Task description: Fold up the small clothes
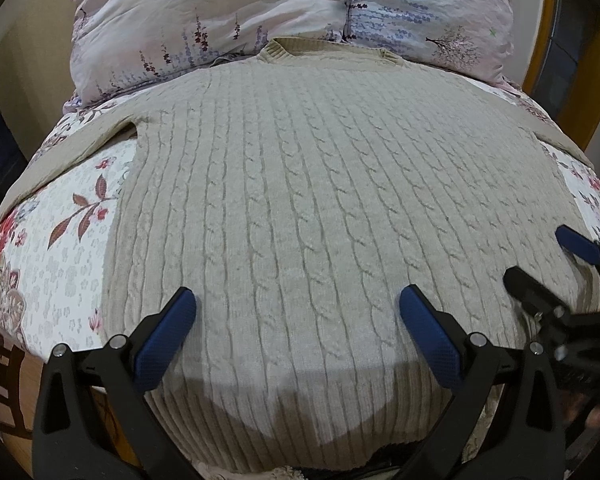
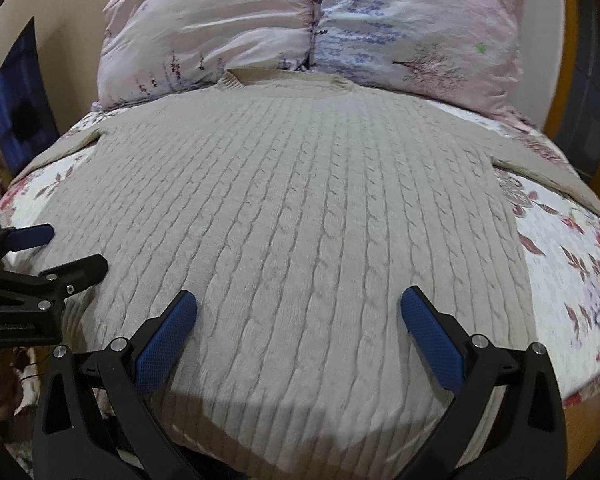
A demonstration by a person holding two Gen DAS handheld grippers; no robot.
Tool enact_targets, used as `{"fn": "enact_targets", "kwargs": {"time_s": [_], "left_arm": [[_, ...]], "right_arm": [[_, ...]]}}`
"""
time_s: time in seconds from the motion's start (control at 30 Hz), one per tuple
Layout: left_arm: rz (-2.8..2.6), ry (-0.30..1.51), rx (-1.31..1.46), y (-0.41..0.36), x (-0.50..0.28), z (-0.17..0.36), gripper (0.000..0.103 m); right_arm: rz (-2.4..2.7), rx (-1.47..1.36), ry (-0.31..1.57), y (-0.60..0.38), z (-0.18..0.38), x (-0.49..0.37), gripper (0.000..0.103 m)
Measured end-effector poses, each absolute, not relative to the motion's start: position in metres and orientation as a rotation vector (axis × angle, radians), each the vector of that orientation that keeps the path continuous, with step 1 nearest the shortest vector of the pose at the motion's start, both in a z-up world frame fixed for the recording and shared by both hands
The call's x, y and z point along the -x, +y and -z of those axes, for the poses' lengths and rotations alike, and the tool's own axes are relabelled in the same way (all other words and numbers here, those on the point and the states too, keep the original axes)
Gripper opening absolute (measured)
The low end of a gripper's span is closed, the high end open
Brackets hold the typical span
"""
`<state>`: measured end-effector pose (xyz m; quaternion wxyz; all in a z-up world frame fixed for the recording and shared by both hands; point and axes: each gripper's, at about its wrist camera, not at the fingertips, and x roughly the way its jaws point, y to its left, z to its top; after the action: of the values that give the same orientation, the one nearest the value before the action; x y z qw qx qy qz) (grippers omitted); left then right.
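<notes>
A beige cable-knit sweater (image 1: pixel 320 208) lies flat on the bed, collar (image 1: pixel 328 50) at the far end by the pillows, sleeves spread to both sides. It also fills the right wrist view (image 2: pixel 300 208). My left gripper (image 1: pixel 298 312) is open and empty, hovering over the sweater's near hem on the left half. My right gripper (image 2: pixel 299 312) is open and empty over the hem's right half. Each gripper shows in the other's view: the right one (image 1: pixel 548 256) at the far right, the left one (image 2: pixel 66 248) at the far left, both with jaws apart.
A floral quilt (image 1: pixel 60 240) covers the bed under the sweater. Two pale pink and lilac pillows (image 1: pixel 260 12) lie at the head. A wooden bed frame (image 1: pixel 548 40) runs along the right. The bed's near edge is just below the hem.
</notes>
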<state>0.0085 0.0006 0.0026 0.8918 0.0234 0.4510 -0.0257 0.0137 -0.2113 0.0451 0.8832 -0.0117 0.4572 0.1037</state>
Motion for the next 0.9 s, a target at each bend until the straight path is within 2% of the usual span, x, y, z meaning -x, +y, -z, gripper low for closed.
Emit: {"fn": "enact_targets", "kwargs": {"time_s": [0.27,0.33,0.5,0.6,0.9], "left_arm": [[0.061,0.886,-0.052,0.019,-0.042,-0.025,0.101],[0.046,0.866,-0.075,0.023,-0.053,-0.033,0.101],[0.029,0.833,-0.120,0.035,-0.094,-0.046,0.101],[0.043,0.838,-0.111,0.042,-0.113,-0.050,0.101],[0.118,0.830,-0.097,0.050,-0.158,-0.058,0.101]], "right_arm": [[-0.071,-0.389,0.933,-0.331,-0.074,-0.079,0.100],[-0.007,-0.485,0.921,-0.368,-0.076,-0.096,0.096],[0.178,-0.758,0.912,-0.458,-0.070,-0.137,0.064],[0.301,-0.845,0.911,-0.496,-0.062,-0.154,0.054],[0.486,-1.009,0.922,-0.553,-0.033,-0.166,0.038]]}}
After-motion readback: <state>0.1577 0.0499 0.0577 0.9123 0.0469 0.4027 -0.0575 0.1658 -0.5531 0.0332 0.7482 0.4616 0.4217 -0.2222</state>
